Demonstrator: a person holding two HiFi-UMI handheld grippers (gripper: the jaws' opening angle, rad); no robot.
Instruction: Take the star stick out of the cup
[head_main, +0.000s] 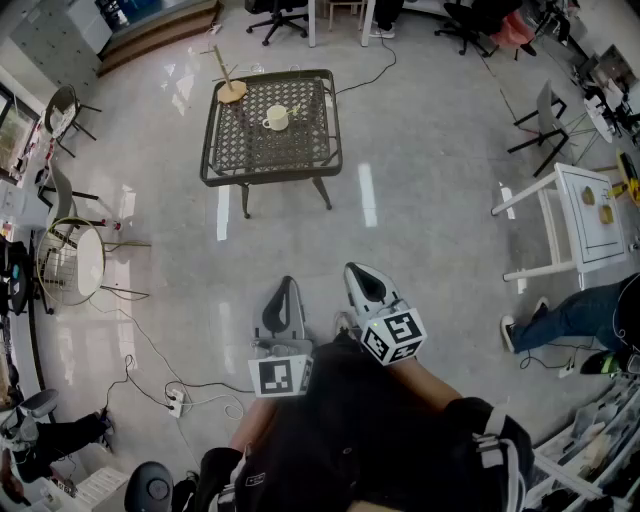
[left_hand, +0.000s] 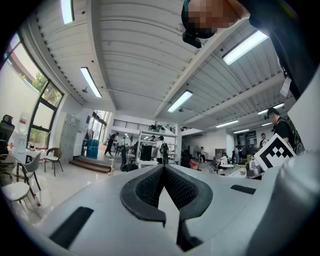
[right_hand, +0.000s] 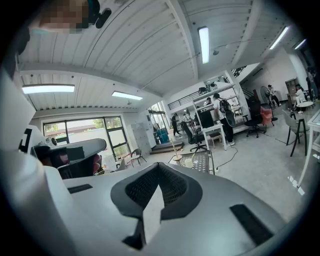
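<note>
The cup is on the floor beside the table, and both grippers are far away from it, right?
Not quite. The head view shows the cup on top of the table, not on the floor. The left gripper and right gripper are indeed far away from it.

I see a dark mesh table (head_main: 270, 176) ahead, a white table (head_main: 580, 245) right, a power strip (head_main: 176, 402) on the floor (head_main: 420, 150).

At upper centre we saw the cup (head_main: 276, 119) on the table (head_main: 290, 150), a stand (head_main: 232, 91) on its upper-left corner, and a second table (head_main: 588, 215) at the right edge.
</note>
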